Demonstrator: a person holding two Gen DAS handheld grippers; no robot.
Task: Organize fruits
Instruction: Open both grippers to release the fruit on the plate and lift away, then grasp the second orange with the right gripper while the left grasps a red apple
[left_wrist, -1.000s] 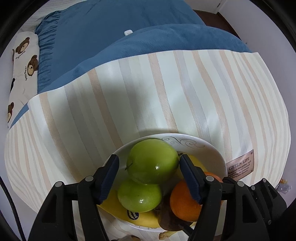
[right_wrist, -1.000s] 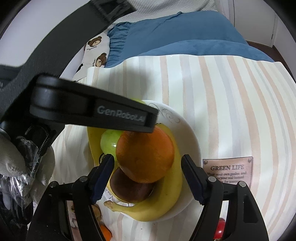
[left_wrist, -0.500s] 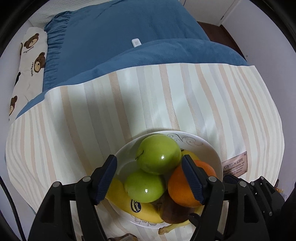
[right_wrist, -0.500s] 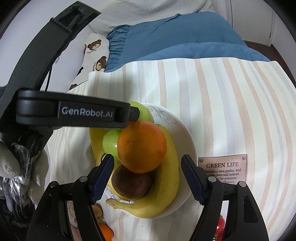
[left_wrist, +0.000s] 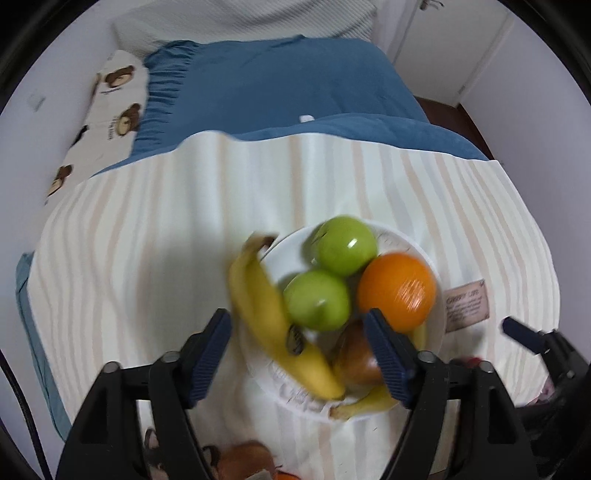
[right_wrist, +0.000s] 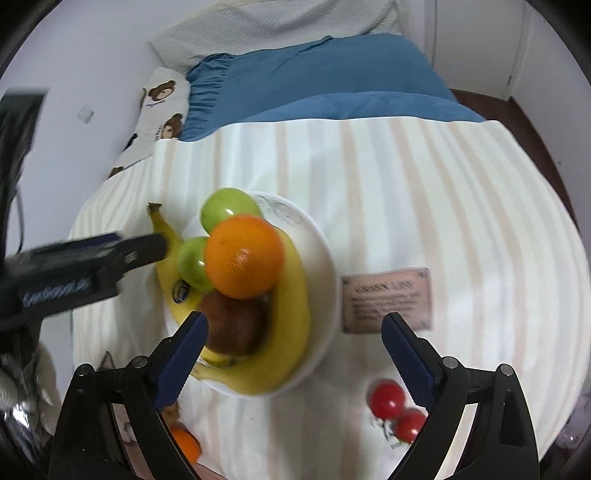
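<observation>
Since the earlier frames both grippers have been drawn back from the white plate (left_wrist: 436, 343), and the upper green apple (left_wrist: 345, 245) and the orange (left_wrist: 395, 290) that were framed by the fingers are now left lying on the pile. The left gripper (left_wrist: 299, 350) is seen with its jaws opening; nothing is clamped, though the banana (left_wrist: 266, 314) and the lower green apple (left_wrist: 317, 299) are framed between and just beyond its fingertips. The right gripper (right_wrist: 295, 354) is likewise opening wide, with no fruit pressed by its pads; a brown fruit (right_wrist: 236, 321) and a second banana (right_wrist: 291, 325) lie just ahead of its left finger. A dark oval sticker is carried by the first banana, but its writing is too blurred to be read. To the right of the plate, between the right gripper's fingers in its own view, a brown cloth label (right_wrist: 388, 299) is sewn to the striped cloth (right_wrist: 424, 206); its heading probably reads "GREEN LIFE", though motion blur makes this uncertain. Partial lettering beginning "Gen" is shown on the side of the left gripper in the right wrist view. Two red fruits (right_wrist: 399, 410) are found close beside the right finger.
</observation>
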